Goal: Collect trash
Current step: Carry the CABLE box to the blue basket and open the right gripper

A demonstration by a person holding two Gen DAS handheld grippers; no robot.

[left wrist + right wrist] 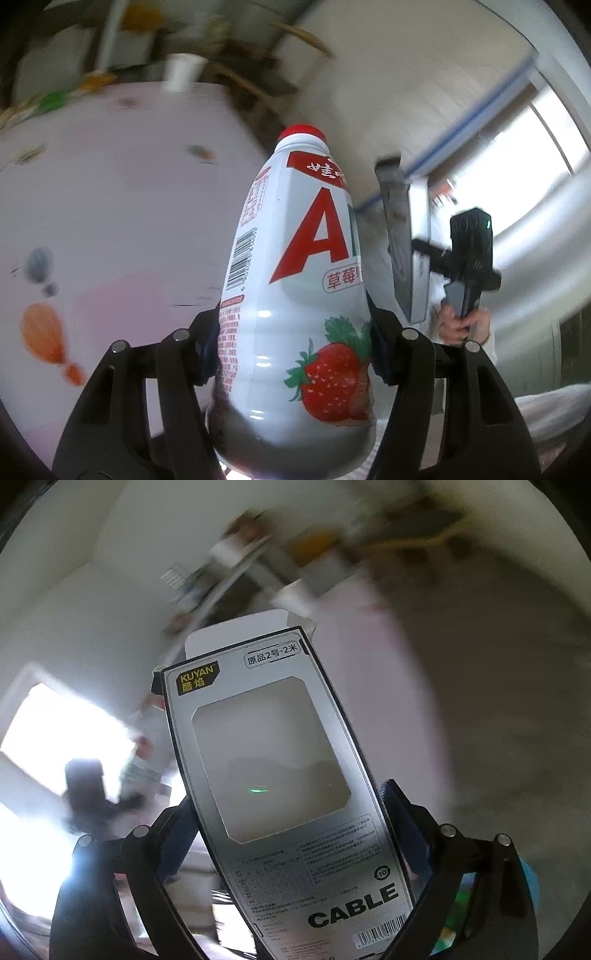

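Daylight floods in from a blown-out window (517, 177), at the right in the left wrist view and at the left in the right wrist view (55, 746). Backgrounds are smeared by motion blur, while the near bottle (295, 295) and box (288, 775) stay sharp. Fisheye bending darkens the corners.

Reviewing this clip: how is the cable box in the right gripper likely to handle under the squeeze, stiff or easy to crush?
The cable box looks like thin card with a large window and an open top flap, so it probably weighs little and could buckle if the right gripper squeezes hard. Its flat, glossy faces may slip.
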